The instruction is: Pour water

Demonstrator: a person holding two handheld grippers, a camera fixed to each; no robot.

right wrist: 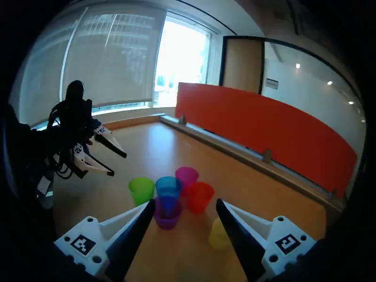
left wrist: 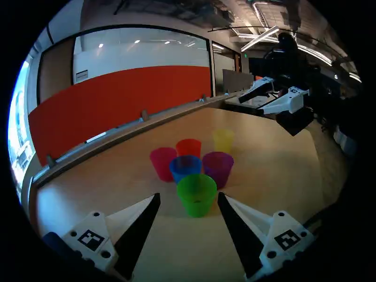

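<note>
The left gripper (left wrist: pixel 188 194) is wide open at the bottom of the left gripper view and holds nothing; the green cup (left wrist: pixel 196 195) stands on the table (left wrist: pixel 282 164) in the gap by its tips; five other cups (left wrist: pixel 184 167) stand behind it. The right gripper (right wrist: pixel 185 201) is wide open too and holds nothing; the purple cup (right wrist: pixel 167 211) sits low in the middle of the right gripper view, between its fingers.
</note>
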